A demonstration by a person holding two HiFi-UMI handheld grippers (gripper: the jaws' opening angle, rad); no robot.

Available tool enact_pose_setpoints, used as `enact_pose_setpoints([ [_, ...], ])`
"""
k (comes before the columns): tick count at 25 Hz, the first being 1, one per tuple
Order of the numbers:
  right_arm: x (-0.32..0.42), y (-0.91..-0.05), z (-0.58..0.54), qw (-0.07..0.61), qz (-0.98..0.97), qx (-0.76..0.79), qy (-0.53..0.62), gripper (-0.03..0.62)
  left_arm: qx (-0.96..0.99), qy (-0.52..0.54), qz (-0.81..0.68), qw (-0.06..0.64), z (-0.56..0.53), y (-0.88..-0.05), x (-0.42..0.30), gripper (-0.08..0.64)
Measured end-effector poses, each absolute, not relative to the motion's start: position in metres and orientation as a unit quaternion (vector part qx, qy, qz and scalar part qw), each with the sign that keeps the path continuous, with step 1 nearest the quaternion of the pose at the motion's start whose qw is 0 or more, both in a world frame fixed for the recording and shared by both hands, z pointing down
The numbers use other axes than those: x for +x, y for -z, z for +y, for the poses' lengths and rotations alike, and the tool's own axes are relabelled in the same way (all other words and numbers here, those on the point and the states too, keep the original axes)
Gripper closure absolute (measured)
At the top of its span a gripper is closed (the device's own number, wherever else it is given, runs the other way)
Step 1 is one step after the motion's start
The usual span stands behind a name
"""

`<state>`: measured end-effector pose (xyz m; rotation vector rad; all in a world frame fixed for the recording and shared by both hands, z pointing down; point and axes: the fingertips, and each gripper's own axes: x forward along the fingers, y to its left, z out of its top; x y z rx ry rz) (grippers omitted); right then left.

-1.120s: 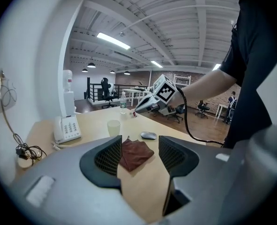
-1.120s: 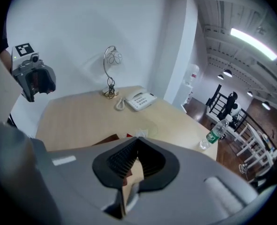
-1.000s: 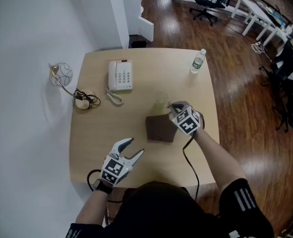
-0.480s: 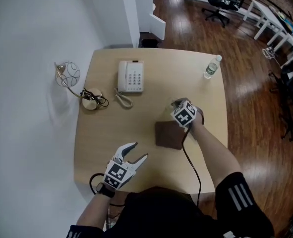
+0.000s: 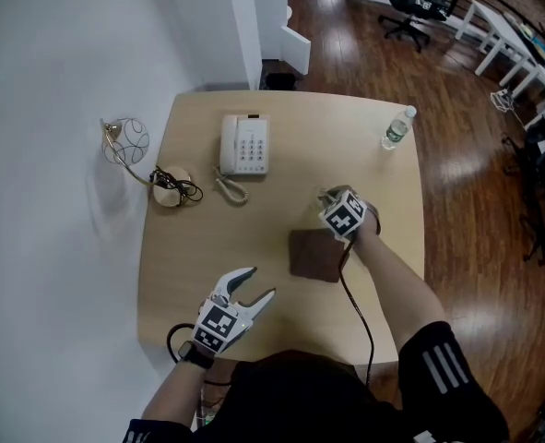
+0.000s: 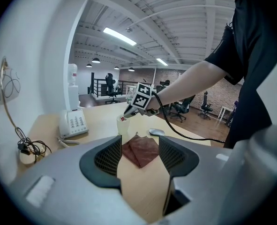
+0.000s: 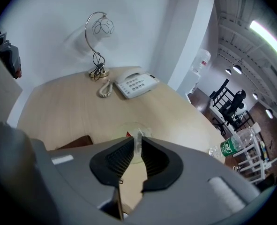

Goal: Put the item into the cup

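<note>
A clear plastic cup stands on the wooden table, just past a brown folded cloth. My right gripper points steeply down over the cup's mouth and hides it in the head view. Its jaws have just been opening and stand a narrow gap apart, with a thin white item with a red bit between them, inside the cup. In the left gripper view the cup sits under the right gripper. My left gripper hovers open and empty near the table's front edge.
A white desk phone lies at the back, a wire lamp and its coiled cord at the left edge, a water bottle at the back right corner. A grey mouse lies right of the cloth.
The right gripper has come down over the cup, which showed beside it a second ago. The left gripper has hardly shifted.
</note>
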<state>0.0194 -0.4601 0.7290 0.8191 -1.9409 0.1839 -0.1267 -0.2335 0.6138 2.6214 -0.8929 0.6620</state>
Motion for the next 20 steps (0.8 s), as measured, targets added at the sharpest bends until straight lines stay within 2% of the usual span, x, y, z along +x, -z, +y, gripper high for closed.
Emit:
enact_pose_setpoints([
  [13,0.015,-0.717,-0.447,0.481,-0.811,0.326,-0.072,0.517,0.914,-0.225,-0.309,0.138,-0.227,-0.606,-0.118,0.318],
  [20,0.009,-0.673,-0.44,0.417,-0.836,0.349,-0.077,0.517,0.915,-0.22,-0.313,0.131,-0.222,-0.597,-0.115,0.318],
])
